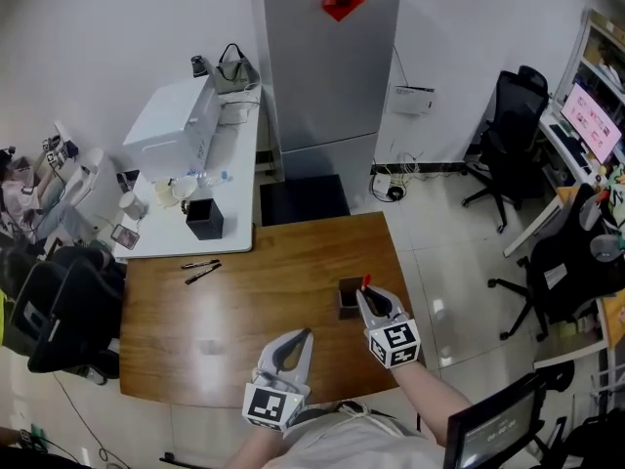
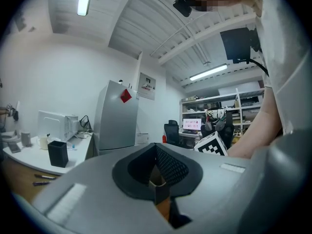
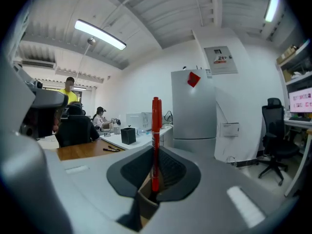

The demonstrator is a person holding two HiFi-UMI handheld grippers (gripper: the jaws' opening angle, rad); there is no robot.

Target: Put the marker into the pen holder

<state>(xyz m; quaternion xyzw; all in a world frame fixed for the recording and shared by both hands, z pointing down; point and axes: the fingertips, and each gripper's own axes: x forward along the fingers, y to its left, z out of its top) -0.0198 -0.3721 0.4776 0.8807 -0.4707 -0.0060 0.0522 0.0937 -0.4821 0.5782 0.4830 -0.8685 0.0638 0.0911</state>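
Observation:
A red marker (image 1: 366, 282) stands upright in my right gripper (image 1: 368, 296), whose jaws are shut on its lower part. In the right gripper view the marker (image 3: 155, 140) rises straight up between the jaws of that gripper (image 3: 153, 189). The dark square pen holder (image 1: 348, 299) stands on the wooden table (image 1: 244, 311), just left of the right gripper, and the marker is at its right edge. My left gripper (image 1: 301, 337) hovers nearer the table's front edge, shut with nothing in it. The left gripper view shows the jaws of that gripper (image 2: 157, 179) meeting.
Two dark pens (image 1: 201, 272) lie on the wooden table at the far left. A black holder (image 1: 204, 219) and a white machine (image 1: 176, 115) sit on the white desk beyond. A grey cabinet (image 1: 327, 57) stands behind. Office chairs are at the left (image 1: 59, 311) and right (image 1: 508, 115).

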